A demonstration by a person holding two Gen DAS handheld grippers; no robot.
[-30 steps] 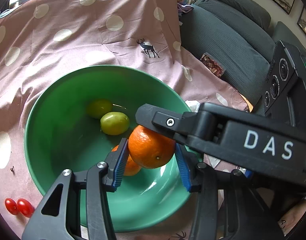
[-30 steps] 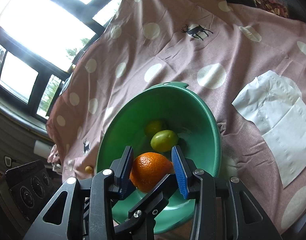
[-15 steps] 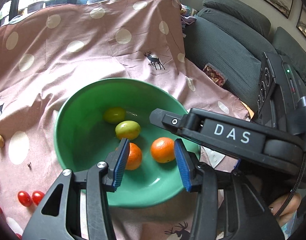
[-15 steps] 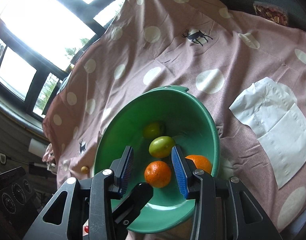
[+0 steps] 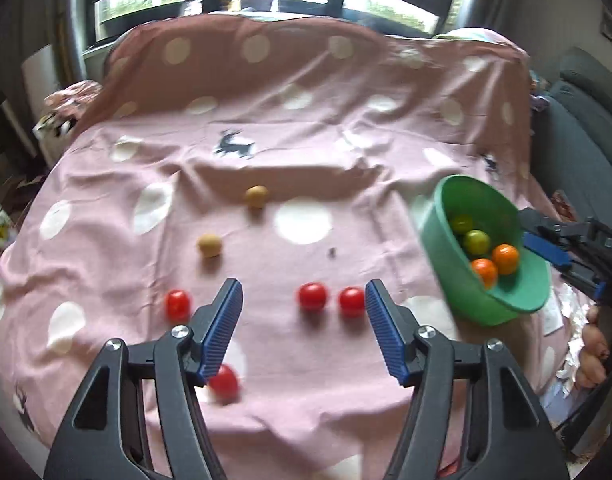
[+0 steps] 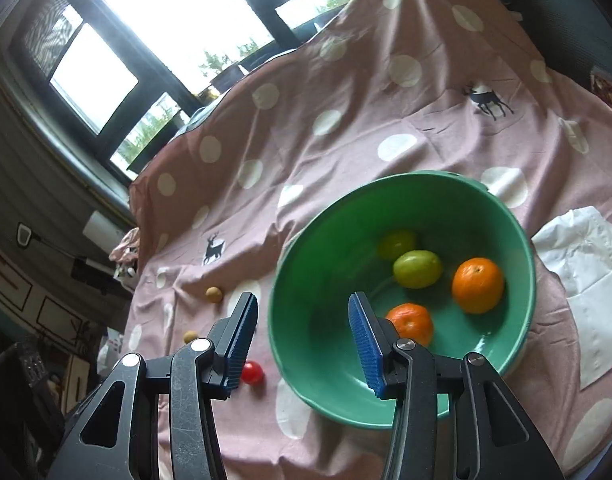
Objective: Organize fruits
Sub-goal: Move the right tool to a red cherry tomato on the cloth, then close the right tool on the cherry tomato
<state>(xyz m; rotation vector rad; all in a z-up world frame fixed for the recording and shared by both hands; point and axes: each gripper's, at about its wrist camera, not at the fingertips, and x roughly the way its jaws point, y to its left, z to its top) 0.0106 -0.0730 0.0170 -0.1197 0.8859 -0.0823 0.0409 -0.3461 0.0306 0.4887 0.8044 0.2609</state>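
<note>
Both my grippers empty, jaws wide apart. Left gripper (image 5: pixel 304 304) over pink polka-dot cloth (image 5: pixel 306 148), two small red cherry tomatoes (image 5: pixel 332 298) between its fingers. Right gripper (image 6: pixel 302 312) straddles rim of round green plastic bowl (image 6: pixel 506 208) holding two oranges (image 6: pixel 477 285) and two green fruits (image 6: pixel 417 269).

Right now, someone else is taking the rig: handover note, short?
Left hand-held gripper: open, empty, over the cloth near the cherry tomatoes.
Right hand-held gripper: open, empty, over the near-left rim of the green bowl.
Done: two oranges and two green fruits are in the bowl.
Left: four cherry tomatoes on the pink cloth and two small tan fruits farther back.
</note>
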